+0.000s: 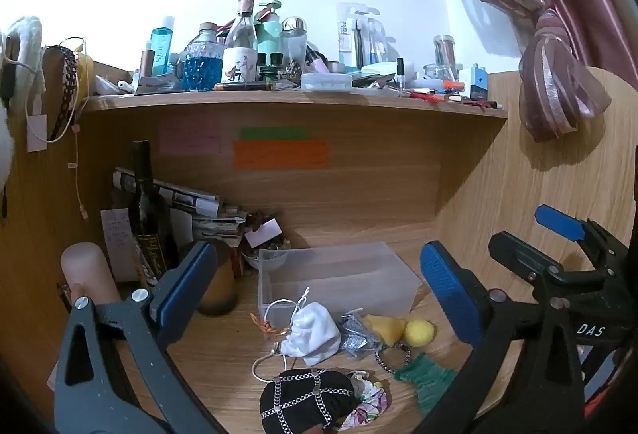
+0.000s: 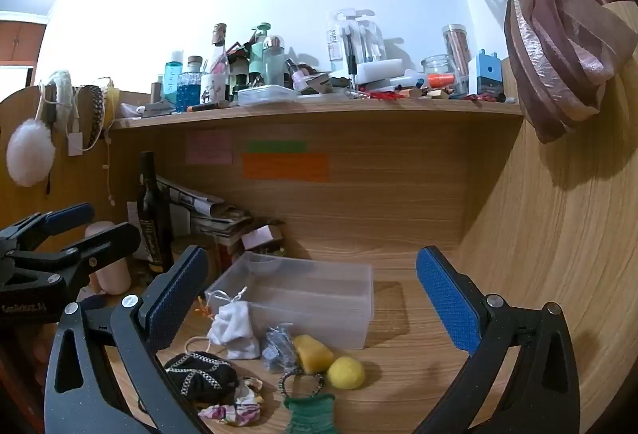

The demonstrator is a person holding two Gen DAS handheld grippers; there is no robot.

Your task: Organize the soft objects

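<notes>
Both hand-held grippers, left (image 1: pixel 319 282) and right (image 2: pixel 313 294), hover with jaws spread wide, gripping nothing. In front of the clear bin (image 2: pixel 319 298) lie the white pouch (image 2: pixel 233 330), yellow ball (image 2: pixel 346 372) and black pouch (image 2: pixel 201 374).

Soft oddments: white pouch (image 2: pixel 233 330), yellow ball (image 2: pixel 346 372), beside empty clear bin (image 2: pixel 319 294).

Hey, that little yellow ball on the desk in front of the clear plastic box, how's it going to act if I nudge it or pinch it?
The small yellow ball looks round and fuzzy, so it probably rolls away on the smooth wooden desk when nudged. Its matte, felt-like surface suggests it is light and squashes a little under a pinch.
</notes>
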